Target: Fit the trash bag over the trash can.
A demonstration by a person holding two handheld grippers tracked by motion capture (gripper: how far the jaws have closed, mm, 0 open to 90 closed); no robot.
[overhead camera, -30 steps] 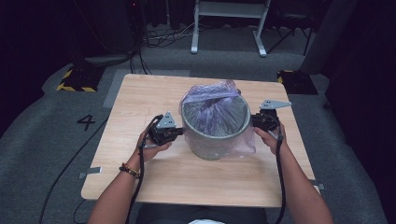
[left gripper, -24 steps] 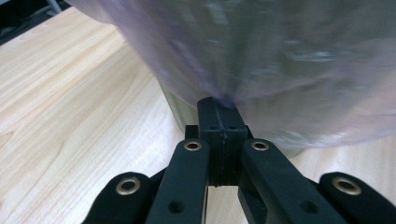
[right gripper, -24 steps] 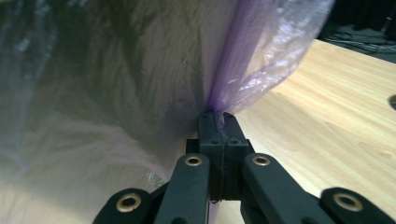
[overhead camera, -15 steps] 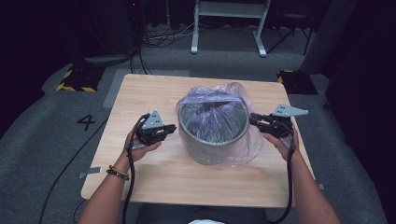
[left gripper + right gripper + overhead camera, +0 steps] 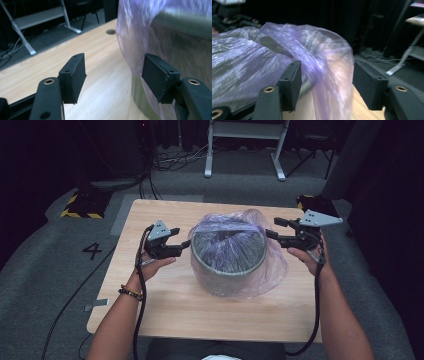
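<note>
A round grey bin [image 5: 200,261] stands in the middle of the wooden table [image 5: 165,315], lined with a translucent purple bag [image 5: 272,270] that drapes over its rim. My left gripper [image 5: 181,239] hovers just left of the rim; its jaws have just been opening and stand open [image 5: 115,58], with bare table between them and the bag [image 5: 135,37] beside the right-hand jaw. My right gripper [image 5: 274,227] hovers at the rim's right side; its jaws have also just been opening and stand open [image 5: 327,64], with loose, blurred bag film [image 5: 324,82] between them but not pinched.
A white metal frame [image 5: 245,140] and cables lie on the floor beyond the table. A yellow-and-black striped block [image 5: 80,207] and a painted "4" [image 5: 92,251] are on the floor at left. Bare tabletop lies in front of the bin.
Both grippers let go at the bin's sides, opened, and rose outward to rim height. The bag now hangs lower over the bin's outside.
</note>
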